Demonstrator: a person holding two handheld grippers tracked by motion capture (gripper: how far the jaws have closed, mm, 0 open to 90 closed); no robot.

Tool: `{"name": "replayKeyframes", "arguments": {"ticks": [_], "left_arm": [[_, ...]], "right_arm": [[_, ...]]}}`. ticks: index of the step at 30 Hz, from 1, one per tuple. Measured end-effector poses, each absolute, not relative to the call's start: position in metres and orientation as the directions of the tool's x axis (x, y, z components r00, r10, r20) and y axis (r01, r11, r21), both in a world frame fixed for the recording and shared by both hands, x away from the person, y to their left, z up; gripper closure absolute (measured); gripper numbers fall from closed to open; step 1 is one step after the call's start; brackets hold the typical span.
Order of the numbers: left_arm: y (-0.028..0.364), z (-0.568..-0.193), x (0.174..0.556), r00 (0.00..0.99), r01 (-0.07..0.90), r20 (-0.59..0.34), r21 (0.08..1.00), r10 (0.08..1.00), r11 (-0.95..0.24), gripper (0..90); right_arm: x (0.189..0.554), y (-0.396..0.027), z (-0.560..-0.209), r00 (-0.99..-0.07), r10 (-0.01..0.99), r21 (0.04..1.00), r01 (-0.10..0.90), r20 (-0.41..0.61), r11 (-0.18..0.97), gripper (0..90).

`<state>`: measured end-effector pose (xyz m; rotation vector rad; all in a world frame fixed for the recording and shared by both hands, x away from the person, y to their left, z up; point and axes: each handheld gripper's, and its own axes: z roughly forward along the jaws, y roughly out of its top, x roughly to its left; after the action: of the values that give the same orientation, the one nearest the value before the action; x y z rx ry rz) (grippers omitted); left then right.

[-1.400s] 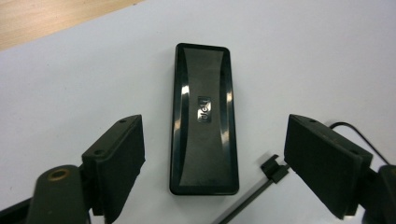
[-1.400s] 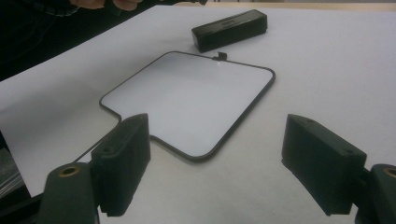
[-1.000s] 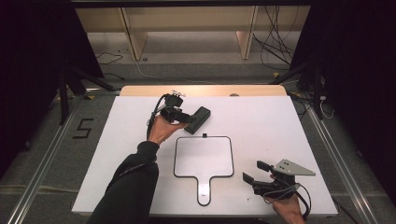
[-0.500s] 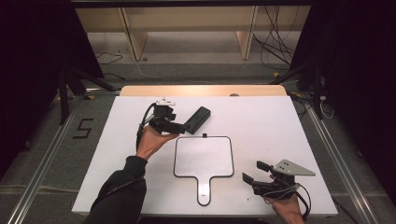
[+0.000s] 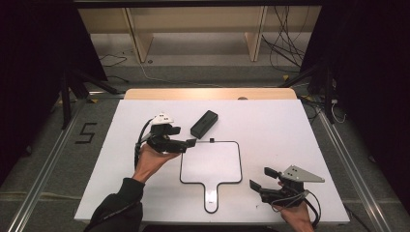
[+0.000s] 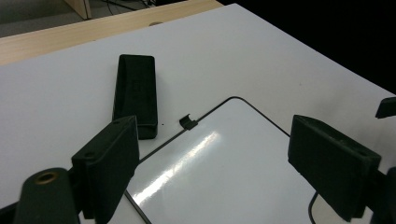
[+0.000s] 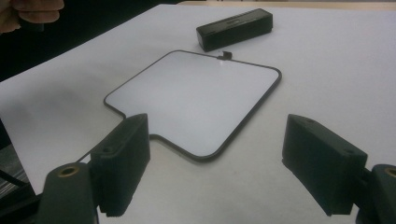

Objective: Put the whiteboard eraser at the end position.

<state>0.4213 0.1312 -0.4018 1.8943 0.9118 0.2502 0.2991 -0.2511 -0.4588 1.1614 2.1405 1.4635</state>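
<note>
High view: both the left gripper [image 5: 189,142] and right gripper [image 5: 260,179] have fingers spread wide, holding nothing.

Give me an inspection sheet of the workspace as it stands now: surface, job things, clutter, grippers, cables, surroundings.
Surface: white table top, wooden strip along its far edge.
Job's things: paddle-shaped whiteboard flat mid-table, handle toward the person; black eraser block just beyond its far-left corner, apart from it.
Clutter: nothing seen.
Grippers: left gripper open, empty, over the whiteboard's far-left corner; right gripper open, empty, at the near right.
Cables: one trailing from each gripper; loose cables on the floor beyond.
Surroundings: wooden shelf legs, dark curtains, floor mark "5".
</note>
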Motion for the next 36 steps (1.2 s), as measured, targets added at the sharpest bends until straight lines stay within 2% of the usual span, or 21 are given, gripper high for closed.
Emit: {"name": "replayKeyframes", "arguments": {"ticks": [12,36], "left_arm": [[0.139,-0.412,0.395,0.726,0.432,-0.197,0.876,0.659,-0.214,15.8],[0.166,-0.432,0.351,0.718,0.416,-0.190,0.888,0.670,-0.194,15.8]], "right_arm": [[0.299,-0.249,-0.459,-0.637,0.747,0.878,0.450,0.191,0.160,24.1],[0.297,-0.248,-0.459,-0.645,0.741,0.877,0.448,0.184,0.172,24.0]]}}
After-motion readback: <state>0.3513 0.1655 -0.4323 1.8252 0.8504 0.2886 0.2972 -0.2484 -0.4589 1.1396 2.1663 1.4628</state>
